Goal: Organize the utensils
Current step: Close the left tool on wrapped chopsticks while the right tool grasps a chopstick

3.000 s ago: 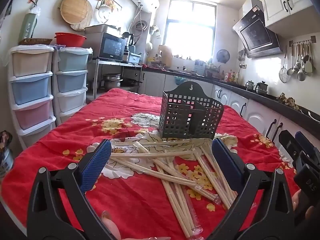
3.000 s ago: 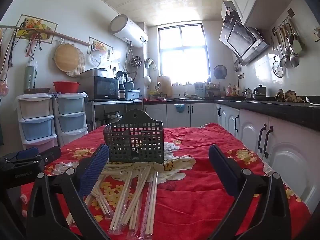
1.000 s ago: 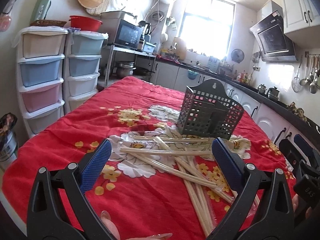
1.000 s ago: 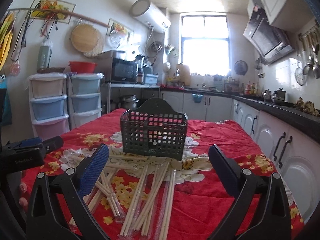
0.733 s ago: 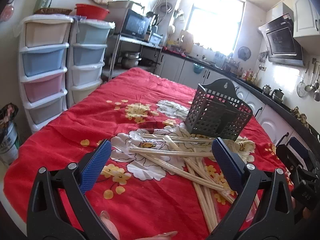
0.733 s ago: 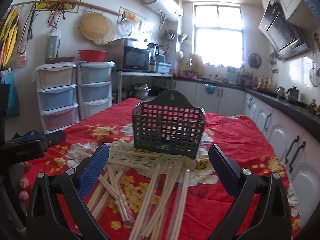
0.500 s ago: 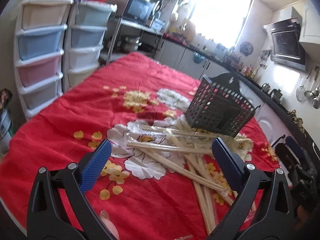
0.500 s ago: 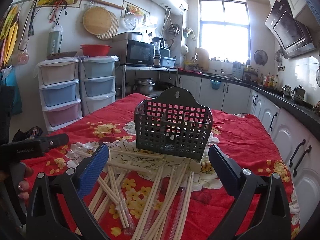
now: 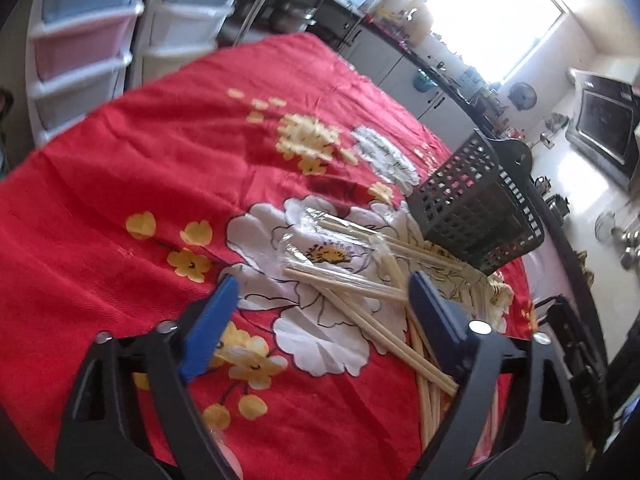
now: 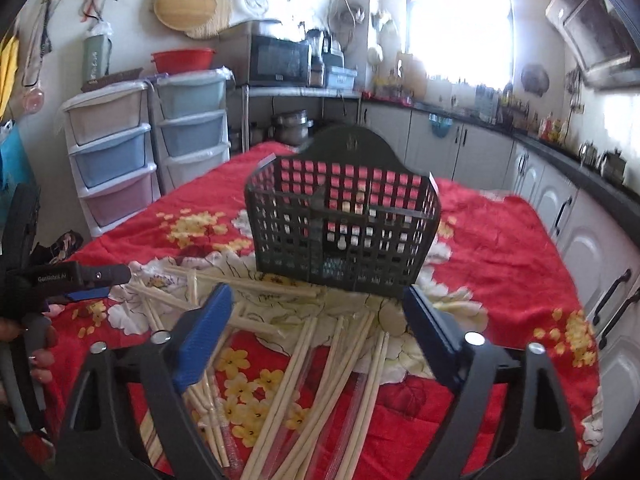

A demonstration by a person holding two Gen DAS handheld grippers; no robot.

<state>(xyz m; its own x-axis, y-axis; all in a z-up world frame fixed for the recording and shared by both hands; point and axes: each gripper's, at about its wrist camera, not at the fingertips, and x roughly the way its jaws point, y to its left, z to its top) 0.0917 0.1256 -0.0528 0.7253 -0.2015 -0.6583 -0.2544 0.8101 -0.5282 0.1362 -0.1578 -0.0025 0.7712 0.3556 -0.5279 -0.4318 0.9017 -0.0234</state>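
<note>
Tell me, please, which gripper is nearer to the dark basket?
Right. The right gripper faces the basket directly, just short of its front wall. The left gripper is off to one side, over the chopsticks. Both are closing, empty.

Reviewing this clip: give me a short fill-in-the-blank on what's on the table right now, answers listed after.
1. The chopsticks lie scattered on a ____ flowered tablecloth.
2. The dark basket holds ____ chopsticks so far.
3. The pads of the right gripper are coloured ____.

Missing words: red; no; blue
</note>
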